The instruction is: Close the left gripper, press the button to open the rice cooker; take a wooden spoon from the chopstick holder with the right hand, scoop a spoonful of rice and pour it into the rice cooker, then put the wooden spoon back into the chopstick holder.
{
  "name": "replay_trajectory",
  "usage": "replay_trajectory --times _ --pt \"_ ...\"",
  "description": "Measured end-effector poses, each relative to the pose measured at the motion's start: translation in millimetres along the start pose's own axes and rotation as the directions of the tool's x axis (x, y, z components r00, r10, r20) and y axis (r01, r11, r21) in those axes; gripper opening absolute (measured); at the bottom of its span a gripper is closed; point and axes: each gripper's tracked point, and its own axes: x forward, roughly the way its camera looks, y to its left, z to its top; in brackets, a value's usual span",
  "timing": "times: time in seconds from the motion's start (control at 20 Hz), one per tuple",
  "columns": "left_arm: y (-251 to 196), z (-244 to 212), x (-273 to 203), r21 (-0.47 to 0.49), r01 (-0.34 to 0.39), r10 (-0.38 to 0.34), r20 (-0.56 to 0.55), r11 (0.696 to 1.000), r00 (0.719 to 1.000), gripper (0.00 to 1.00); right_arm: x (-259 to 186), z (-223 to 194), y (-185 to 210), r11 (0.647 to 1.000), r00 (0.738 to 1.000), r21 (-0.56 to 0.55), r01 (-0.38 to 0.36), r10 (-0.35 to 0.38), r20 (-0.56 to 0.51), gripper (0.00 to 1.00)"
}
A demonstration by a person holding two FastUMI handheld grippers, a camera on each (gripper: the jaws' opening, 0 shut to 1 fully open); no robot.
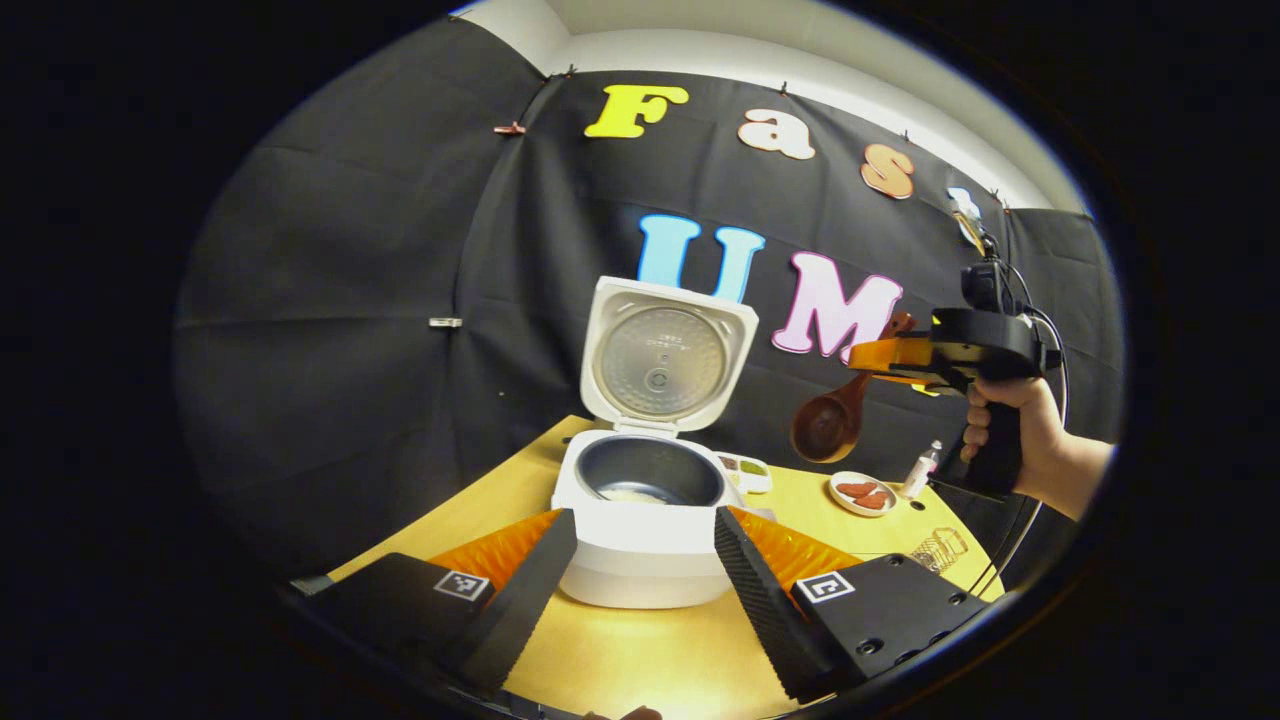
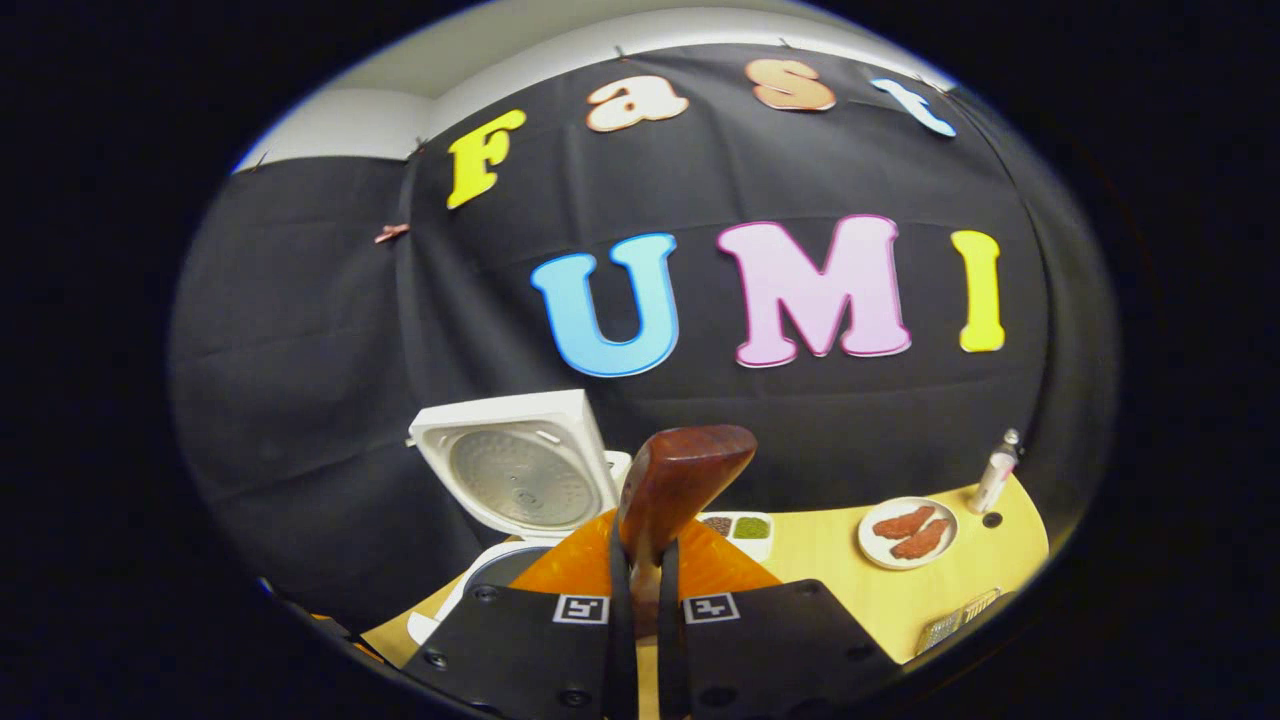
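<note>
In the left gripper view, the left gripper has its jaws spread, the open rice cooker on the worktop just beyond them. Up to their right, a hand carries the right gripper, gripping the wooden spoon.

In the right gripper view, the jaws pinch the spoon's handle, which rises between them.

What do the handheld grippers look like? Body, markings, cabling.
Left gripper: black housings, each with a square black-and-white tag, orange ribbed panels behind, ridged fingers. Right gripper: black pistol-grip body with an orange front section, camera on top, black cables trailing off. The hand shows no sleeve.
</note>
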Motion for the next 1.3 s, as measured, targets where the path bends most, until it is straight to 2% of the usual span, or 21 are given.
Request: replay_trajectory --times 0.2,0.35,0.5,0.65,0.95,1.1,1.3 --pt "-36 -4 9 -0.009 0.061 -0.062 -0.023 0.998 0.998 0.95 -42 13 -93 0.983 0.988 0.106 0.149 -0.151 0.016 0.12" --pt "-61 -5 17 -0.021 0.094 -0.095 -0.036 0.995 0.995 0.95 -77 25 -165 0.954 0.964 0.152 0.259 -0.265 0.023 0.12" --pt "-74 -1 26 -0.025 0.092 -0.093 -0.038 0.995 0.995 0.95 -109 23 -227 0.917 0.933 0.184 0.353 -0.361 0.007 0.12" --pt "-79 3 35 -0.03 0.058 -0.059 -0.037 0.998 0.998 0.95 -140 12 -280 0.872 0.898 0.234 0.431 -0.439 -0.017 0.12" --pt "-84 9 38 -0.067 -0.036 0.032 -0.062 0.997 0.998 0.95 -162 -29 -357 0.813 0.859 0.285 0.509 -0.504 -0.096 0.12" --pt "-94 9 36 -0.024 -0.062 0.061 -0.065 0.998 0.996 0.95 -150 -59 -377 0.796 0.854 0.311 0.519 -0.499 -0.15 0.12" --pt "-102 11 31 -0.034 -0.102 0.1 -0.065 0.994 0.993 0.95 -135 -101 -394 0.791 0.846 0.301 0.533 -0.485 -0.221 0.12"
